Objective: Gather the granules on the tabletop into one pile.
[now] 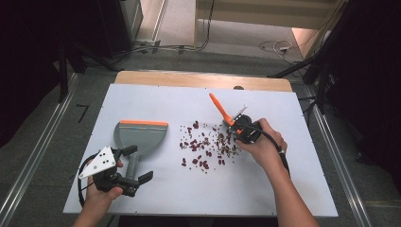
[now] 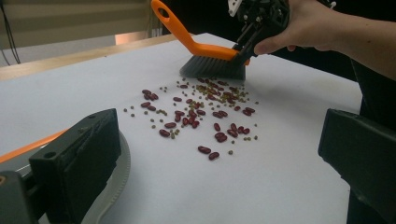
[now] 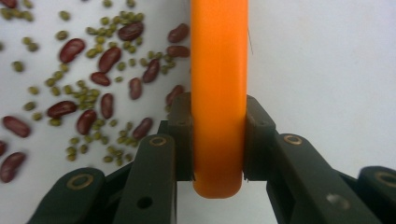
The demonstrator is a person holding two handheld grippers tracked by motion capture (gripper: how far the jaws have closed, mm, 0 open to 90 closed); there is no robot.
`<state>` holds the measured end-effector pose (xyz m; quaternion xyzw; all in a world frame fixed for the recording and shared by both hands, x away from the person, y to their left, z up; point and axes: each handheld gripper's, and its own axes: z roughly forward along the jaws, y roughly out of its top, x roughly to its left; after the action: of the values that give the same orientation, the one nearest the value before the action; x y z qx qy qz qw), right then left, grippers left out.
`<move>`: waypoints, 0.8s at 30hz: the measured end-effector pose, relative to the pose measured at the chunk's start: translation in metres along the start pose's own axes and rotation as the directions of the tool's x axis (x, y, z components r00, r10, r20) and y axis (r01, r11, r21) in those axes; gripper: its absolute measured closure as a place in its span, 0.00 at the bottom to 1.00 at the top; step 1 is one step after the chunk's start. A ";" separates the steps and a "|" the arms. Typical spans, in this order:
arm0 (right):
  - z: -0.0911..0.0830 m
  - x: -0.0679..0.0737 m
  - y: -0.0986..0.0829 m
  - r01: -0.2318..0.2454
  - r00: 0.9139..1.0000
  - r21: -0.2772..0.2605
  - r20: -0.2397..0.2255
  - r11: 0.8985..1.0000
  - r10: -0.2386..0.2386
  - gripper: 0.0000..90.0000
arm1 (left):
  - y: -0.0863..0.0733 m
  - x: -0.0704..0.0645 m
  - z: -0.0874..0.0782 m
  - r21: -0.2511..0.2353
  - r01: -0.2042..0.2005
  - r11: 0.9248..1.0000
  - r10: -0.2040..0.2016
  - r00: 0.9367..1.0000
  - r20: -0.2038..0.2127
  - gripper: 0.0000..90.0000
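High view: the beans (image 1: 206, 147) lie scattered mid-surface, the dustpan (image 1: 140, 134) toward the left edge. The right hand-held gripper (image 1: 242, 126) clamps the brush (image 1: 222, 109) at the pile's right side; sweep leftward in short strokes.

Left gripper view: the left hand-held gripper (image 2: 219, 163) is wide, gripping nothing; it should grasp the dustpan's handle first.

Right gripper view: jaws pinch the orange brush handle (image 3: 218, 93) squarely; keep that grip firm.

The dustpan (image 1: 141, 135) lay left on the surface (image 1: 283, 189), the beans (image 1: 206, 146) right of it, the brush (image 1: 226, 115) at their far-right edge
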<state>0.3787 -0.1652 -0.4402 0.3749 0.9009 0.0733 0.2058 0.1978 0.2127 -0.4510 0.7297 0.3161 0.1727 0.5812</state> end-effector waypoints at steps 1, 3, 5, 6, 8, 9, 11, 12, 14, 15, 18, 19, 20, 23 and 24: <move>-0.002 0.004 -0.001 0.009 1.000 -0.007 -0.010 1.000 -0.009 0.76 | 0.000 0.000 0.000 0.001 -0.001 1.000 0.001 1.000 0.002 0.00; -0.003 0.006 -0.001 0.014 1.000 -0.009 -0.017 1.000 -0.014 0.76 | 0.000 -0.001 0.001 0.002 -0.003 1.000 0.003 1.000 0.005 0.00; -0.004 0.010 -0.001 0.013 1.000 -0.003 -0.021 1.000 -0.013 0.76 | 0.000 -0.001 0.002 0.002 0.000 1.000 0.000 1.000 0.008 0.00; -0.005 0.012 -0.002 0.017 1.000 -0.001 -0.019 1.000 -0.017 0.76 | 0.000 -0.001 0.002 0.005 -0.001 1.000 0.001 1.000 0.008 0.00; -0.006 0.015 -0.002 0.014 1.000 0.002 -0.025 1.000 -0.014 0.76 | 0.000 -0.001 0.002 0.001 -0.002 1.000 0.002 1.000 0.009 0.00; -0.007 0.016 -0.002 0.018 0.999 0.001 -0.028 1.000 -0.018 0.76 | 0.000 -0.001 0.002 0.001 -0.002 1.000 0.002 1.000 0.009 0.00; -0.008 0.019 -0.002 0.022 0.999 0.001 -0.035 1.000 -0.022 0.76 | 0.000 -0.001 0.002 0.001 -0.001 1.000 0.001 1.000 0.011 0.00; -0.009 0.021 -0.002 0.023 0.999 0.000 -0.037 1.000 -0.023 0.76 | 0.000 -0.001 0.002 0.001 -0.002 1.000 0.002 1.000 0.011 0.00; -0.010 0.023 -0.002 0.021 0.999 -0.002 -0.049 1.000 -0.021 0.76 | 0.000 0.000 0.001 0.002 -0.002 1.000 0.002 1.000 0.012 0.00; -0.010 0.023 -0.002 0.014 0.998 0.000 -0.056 1.000 -0.014 0.76 | 0.000 -0.001 0.001 0.000 -0.004 1.000 0.004 1.000 0.013 0.00; -0.013 0.022 -0.005 0.013 0.996 -0.005 -0.084 1.000 -0.014 0.76 | 0.000 -0.001 0.001 0.002 -0.006 1.000 0.006 1.000 0.010 0.00; -0.013 0.022 -0.005 0.013 0.996 -0.005 -0.084 1.000 -0.014 0.76 | 0.000 -0.001 0.001 0.001 -0.005 1.000 0.005 1.000 0.010 0.00; -0.014 0.021 -0.006 0.017 0.996 -0.003 -0.089 1.000 -0.017 0.76 | 0.000 0.000 0.001 0.003 -0.006 1.000 0.006 1.000 0.009 0.00; -0.016 0.022 -0.007 0.022 0.996 -0.004 -0.090 1.000 -0.022 0.76 | 0.000 0.000 0.001 -0.001 -0.005 1.000 0.005 1.000 0.009 0.00; -0.017 0.022 -0.006 0.026 0.997 -0.010 -0.074 1.000 -0.027 0.76 | 0.000 0.000 0.001 -0.001 -0.004 1.000 0.004 1.000 0.008 0.00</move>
<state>0.3536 -0.1540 -0.4338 0.3589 0.9126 0.0886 0.1748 0.1985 0.2118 -0.4510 0.7308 0.3122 0.1711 0.5824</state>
